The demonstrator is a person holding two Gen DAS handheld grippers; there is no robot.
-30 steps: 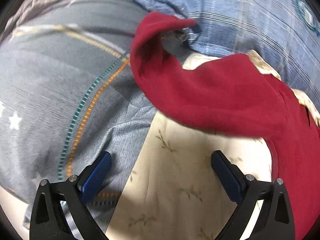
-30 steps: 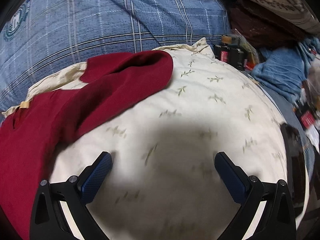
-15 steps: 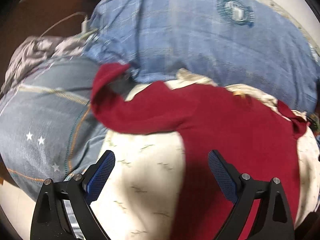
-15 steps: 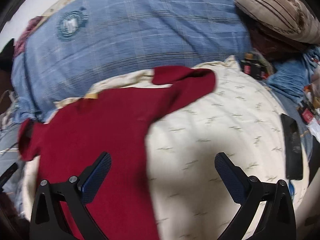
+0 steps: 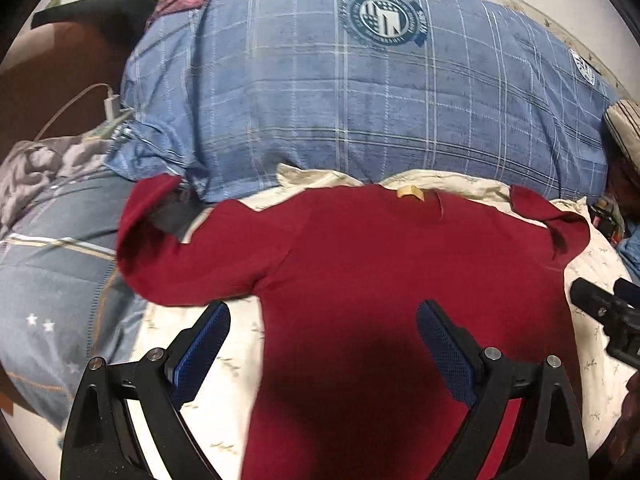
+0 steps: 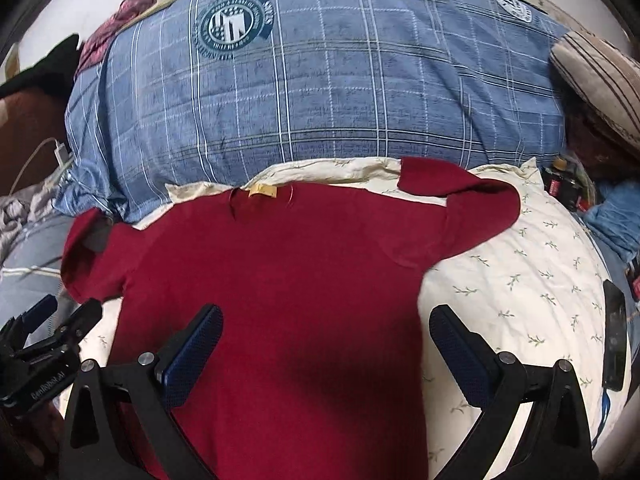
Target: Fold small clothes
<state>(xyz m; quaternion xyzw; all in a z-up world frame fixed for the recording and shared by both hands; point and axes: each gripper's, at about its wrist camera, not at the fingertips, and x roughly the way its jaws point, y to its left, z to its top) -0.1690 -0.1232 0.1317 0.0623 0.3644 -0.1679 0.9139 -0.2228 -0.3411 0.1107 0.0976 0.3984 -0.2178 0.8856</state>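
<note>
A dark red long-sleeved top (image 5: pixel 380 264) lies spread flat on a cream floral pillow (image 5: pixel 236 364), collar away from me, a yellow label at its neck. Both sleeves are bent, cuffs curled over. It also shows in the right wrist view (image 6: pixel 288 280). My left gripper (image 5: pixel 322 344) is open and empty, hovering above the top's lower left body. My right gripper (image 6: pixel 326 346) is open and empty above the lower right body. The right gripper shows at the left wrist view's right edge (image 5: pixel 608 316); the left gripper shows at the right wrist view's left edge (image 6: pixel 44 336).
A blue plaid quilt (image 5: pixel 360 120) is bunched behind the pillow. A grey-blue striped cover (image 5: pixel 52 288) lies left. A white charger and cable (image 5: pixel 110 104) sit far left. A black phone (image 6: pixel 614 344) lies at the pillow's right edge, clutter (image 6: pixel 568 188) beyond it.
Both grippers have pulled back and risen from the sleeves toward the top's body. The whole top now shows, spread out, where before only the sleeves were close in view.
</note>
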